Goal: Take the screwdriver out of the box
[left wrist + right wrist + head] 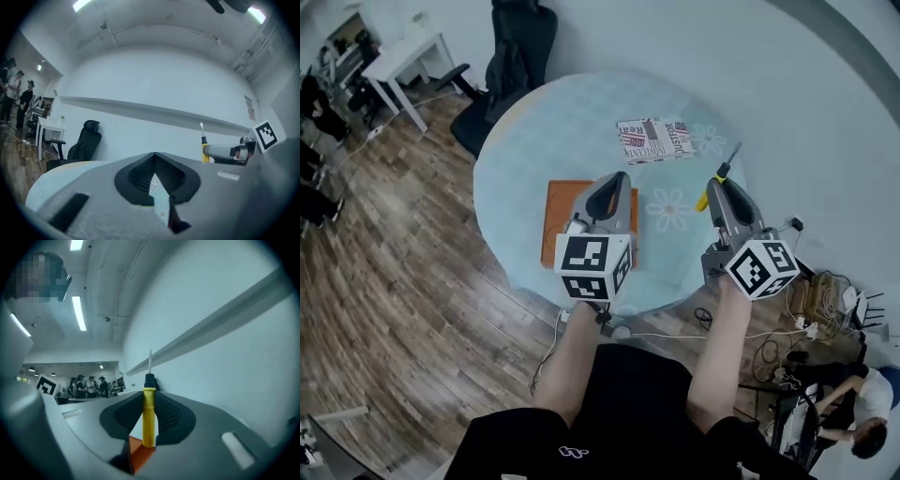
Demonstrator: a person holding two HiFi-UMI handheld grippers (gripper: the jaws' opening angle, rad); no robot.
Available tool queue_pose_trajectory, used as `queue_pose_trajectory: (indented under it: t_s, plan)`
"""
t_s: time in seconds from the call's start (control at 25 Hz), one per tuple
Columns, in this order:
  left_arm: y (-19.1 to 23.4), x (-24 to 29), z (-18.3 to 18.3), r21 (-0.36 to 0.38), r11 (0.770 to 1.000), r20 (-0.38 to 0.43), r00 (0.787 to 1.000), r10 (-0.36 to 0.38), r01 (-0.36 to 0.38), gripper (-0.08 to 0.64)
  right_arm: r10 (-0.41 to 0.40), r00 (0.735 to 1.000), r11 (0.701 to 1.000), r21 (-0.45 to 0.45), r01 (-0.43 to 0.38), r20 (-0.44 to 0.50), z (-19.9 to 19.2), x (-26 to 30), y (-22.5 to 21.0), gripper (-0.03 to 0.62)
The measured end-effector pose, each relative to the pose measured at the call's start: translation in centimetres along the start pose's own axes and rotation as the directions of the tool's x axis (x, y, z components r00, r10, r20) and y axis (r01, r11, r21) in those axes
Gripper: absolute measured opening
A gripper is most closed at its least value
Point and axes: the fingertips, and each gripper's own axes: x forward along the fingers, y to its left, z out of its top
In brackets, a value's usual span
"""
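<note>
– Right gripper (149, 394), held level, has its jaws partway closed on the yellow handle of a screwdriver (148, 420), whose blade points up. Beside it, the left gripper (154, 155) has its jaws drawn together on nothing. So the tool is out?

– Out, by my reading. It hangs above the round table (525, 141), to the right of the orange box (561, 214) and clear of it. The box lies under the left gripper.

– What could spoil it from here?

– The grip. Two narrow pads pinch a smooth, round handle across its width. If the hand jerks or tilts, the handle could pivot between them or slide through.

– And then?

– It would likely fall near the table's front edge, and a bounce could carry it to the wooden floor (412, 281). Swinging back over the box could also knock the blade on its rim.

– Anything else close?

– No. A magazine (654, 139) lies farther along the table, and a black office chair (511, 66) stands beyond it. Both are well apart from the tool.
</note>
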Motion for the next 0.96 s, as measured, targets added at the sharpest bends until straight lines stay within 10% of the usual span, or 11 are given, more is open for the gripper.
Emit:
queue_pose_trajectory:
  t_s: [0.96]
  plan:
    - [-2.5, 2.0, -0.1, 0.132, 0.991, -0.062, 0.998, -0.014, 0.023, 0.003, 0.078, 0.993, 0.996, 0.042, -0.082, 0.085, 0.6, 0.2, -1.7, 0.084]
